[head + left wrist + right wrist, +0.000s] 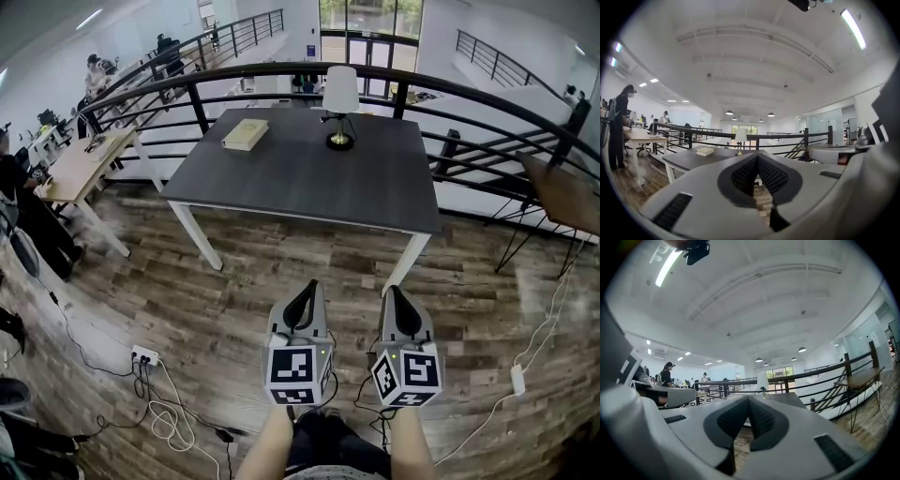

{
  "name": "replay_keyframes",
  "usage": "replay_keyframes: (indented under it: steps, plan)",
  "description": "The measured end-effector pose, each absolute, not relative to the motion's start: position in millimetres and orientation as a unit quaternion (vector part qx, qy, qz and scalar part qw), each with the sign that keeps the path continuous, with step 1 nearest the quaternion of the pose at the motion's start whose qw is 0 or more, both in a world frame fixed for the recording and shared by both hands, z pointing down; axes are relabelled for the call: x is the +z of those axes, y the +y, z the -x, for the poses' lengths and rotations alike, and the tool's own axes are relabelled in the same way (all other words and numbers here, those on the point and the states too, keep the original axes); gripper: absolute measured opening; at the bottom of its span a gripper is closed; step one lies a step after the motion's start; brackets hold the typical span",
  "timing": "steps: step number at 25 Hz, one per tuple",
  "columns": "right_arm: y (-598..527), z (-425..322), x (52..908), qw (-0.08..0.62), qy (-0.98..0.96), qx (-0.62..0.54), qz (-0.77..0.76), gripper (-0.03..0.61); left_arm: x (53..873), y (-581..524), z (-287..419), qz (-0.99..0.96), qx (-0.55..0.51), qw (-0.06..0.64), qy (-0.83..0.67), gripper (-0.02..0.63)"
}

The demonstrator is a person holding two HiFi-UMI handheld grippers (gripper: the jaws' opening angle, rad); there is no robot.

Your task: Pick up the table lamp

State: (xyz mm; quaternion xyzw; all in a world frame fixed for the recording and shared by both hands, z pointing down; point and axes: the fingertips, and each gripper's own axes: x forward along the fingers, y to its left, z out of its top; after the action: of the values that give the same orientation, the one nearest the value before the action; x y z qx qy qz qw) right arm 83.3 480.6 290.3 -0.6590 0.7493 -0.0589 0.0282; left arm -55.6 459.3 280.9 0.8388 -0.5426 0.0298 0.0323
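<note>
Evidently the job is not yet under way. The left tongs [307, 298] and right tongs [398, 302] are held level, side by side over the wooden floor [234, 281], both pinched shut and empty, since nothing is within reach. The table lamp [340, 108] stands upright well ahead of both tips, near the far edge of the dark table [300, 178], to the right of a book [245, 134]. I'd judge that stepping closer and opening the jaws must come first.

Head downward, others level, apparently sharing distant table [300, 178].
</note>
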Motion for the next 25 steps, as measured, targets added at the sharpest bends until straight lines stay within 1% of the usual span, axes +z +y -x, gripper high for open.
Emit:
replay_keyframes:
  steps: [7, 17, 21, 25]
  plan:
    - [461.4, -93.5, 280.8, 0.036, 0.75, -0.036, 0.659, 0.012, 280.0, 443.2, 49.7, -0.832, 0.024, 0.024, -0.554, 0.029]
    - [431.5, -93.9, 287.0, 0.03, 0.766, -0.033, 0.641, 0.012, 279.9, 416.9, 39.5, -0.823, 0.025, 0.021, -0.568, 0.029]
    - [412.8, -96.9, 288.5, 0.037, 0.765, -0.038, 0.642, 0.012, 277.2, 398.2, 40.0, -0.822, 0.024, 0.009, -0.569, 0.029]
    - [385.6, -91.1, 293.9, 0.04, 0.765, -0.045, 0.641, 0.012, 284.9, 368.3, 45.2, -0.821, 0.019, 0.025, -0.571, 0.029]
